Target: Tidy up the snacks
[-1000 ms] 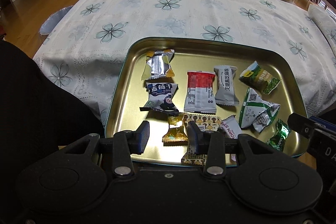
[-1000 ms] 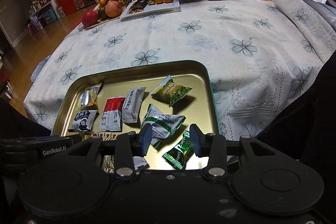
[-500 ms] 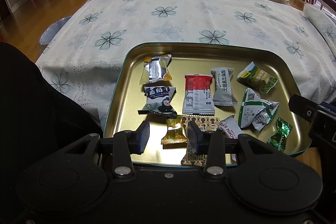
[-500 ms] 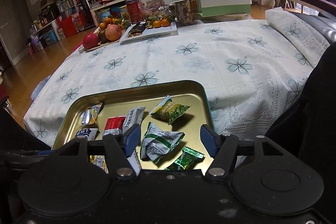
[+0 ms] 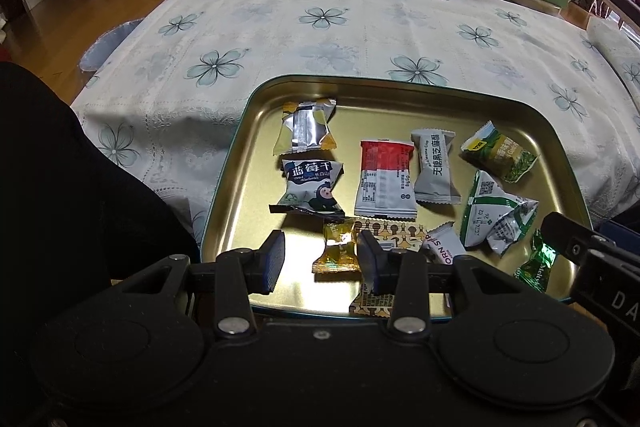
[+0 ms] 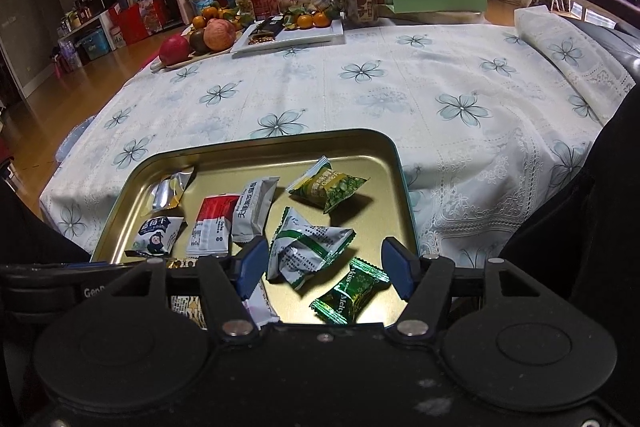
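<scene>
Right gripper point(image 6: 324, 269) spread wide, left gripper point(image 5: 320, 259) half-open — both empty, seemingly above the gold metal tray point(image 5: 256, 99) (wrapped snacks inside).

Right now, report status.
Left gripper open, empty. Right gripper just opened wide, empty. Snacks all in gold tray. Nothing blocking.

Two hand-held grippers tilt down over the near edge of a tray point(image 5: 256, 99). The left gripper point(image 5: 320, 259) has jaws partly apart, holding nothing. The right gripper point(image 6: 324, 267) has jaws spread wide, empty.
</scene>
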### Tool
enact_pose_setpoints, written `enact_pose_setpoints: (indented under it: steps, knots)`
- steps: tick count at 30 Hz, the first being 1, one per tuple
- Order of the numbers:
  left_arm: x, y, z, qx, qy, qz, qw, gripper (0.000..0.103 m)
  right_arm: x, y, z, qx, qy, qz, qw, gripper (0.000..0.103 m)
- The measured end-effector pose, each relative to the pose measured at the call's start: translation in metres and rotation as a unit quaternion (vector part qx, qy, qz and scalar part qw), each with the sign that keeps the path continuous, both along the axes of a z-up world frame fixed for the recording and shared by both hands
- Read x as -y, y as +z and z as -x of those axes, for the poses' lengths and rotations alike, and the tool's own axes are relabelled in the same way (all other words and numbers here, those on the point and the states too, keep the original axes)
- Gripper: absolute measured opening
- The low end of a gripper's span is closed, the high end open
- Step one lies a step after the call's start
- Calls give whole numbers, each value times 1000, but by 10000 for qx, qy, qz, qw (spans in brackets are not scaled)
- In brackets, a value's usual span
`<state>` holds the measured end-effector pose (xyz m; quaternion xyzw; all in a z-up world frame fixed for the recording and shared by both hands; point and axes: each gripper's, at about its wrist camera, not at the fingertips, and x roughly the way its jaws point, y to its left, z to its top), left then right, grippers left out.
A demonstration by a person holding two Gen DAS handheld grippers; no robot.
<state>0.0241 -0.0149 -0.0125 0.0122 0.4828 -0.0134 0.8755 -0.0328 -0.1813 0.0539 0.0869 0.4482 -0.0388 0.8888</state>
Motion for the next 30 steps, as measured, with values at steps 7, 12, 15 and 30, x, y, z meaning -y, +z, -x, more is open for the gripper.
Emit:
enact_pose_setpoints:
  steps: [7, 12, 15, 30]
  knots:
    - [2, 0, 1, 23, -72, -61, 10000, 48, 0, 0, 0, -8, 9, 7, 10000, 66]
    - [1, 0, 0, 18, -53, -53, 10000, 48, 0, 0, 0, -21, 7, -13, 10000, 66]
    - [2, 0, 1, 28, -55, -66, 10000, 48, 0, -1, 0, -29, 23, -8, 10000, 66]
    - [1, 0, 1, 14, -50, -59, 10000, 48, 1, -1, -1, -40, 26, -27, 10000, 66]
